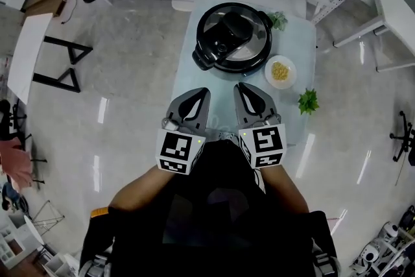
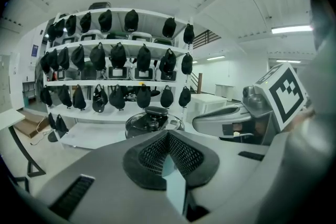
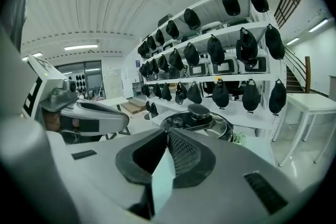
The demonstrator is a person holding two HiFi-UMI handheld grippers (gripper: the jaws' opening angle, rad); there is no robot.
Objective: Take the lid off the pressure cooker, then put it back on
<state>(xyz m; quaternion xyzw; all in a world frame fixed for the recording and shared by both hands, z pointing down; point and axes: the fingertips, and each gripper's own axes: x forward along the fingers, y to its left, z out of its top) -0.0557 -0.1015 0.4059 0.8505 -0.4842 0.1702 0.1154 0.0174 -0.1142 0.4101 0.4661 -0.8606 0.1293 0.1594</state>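
Observation:
The pressure cooker (image 1: 233, 37) stands at the far end of a pale glass table (image 1: 297, 39), its steel lid with the black handle (image 1: 235, 30) seated on the pot. Both grippers hover side by side over the table's near end, well short of the cooker and apart from it. My left gripper (image 1: 204, 94) is shut with nothing between its jaws; its own view shows the cooker (image 2: 152, 120) ahead beyond the meeting jaws (image 2: 167, 136). My right gripper (image 1: 240, 87) is also shut and empty, with the cooker (image 3: 198, 118) ahead of its jaws (image 3: 167, 138).
A small white plate of yellow food (image 1: 280, 72) sits right of the cooker. Green plants stand at the table's right edge (image 1: 308, 101) and behind the cooker (image 1: 277, 20). Shelves of black bags (image 2: 118, 55) line the far wall. White tables stand at left (image 1: 26, 55) and right (image 1: 395, 10).

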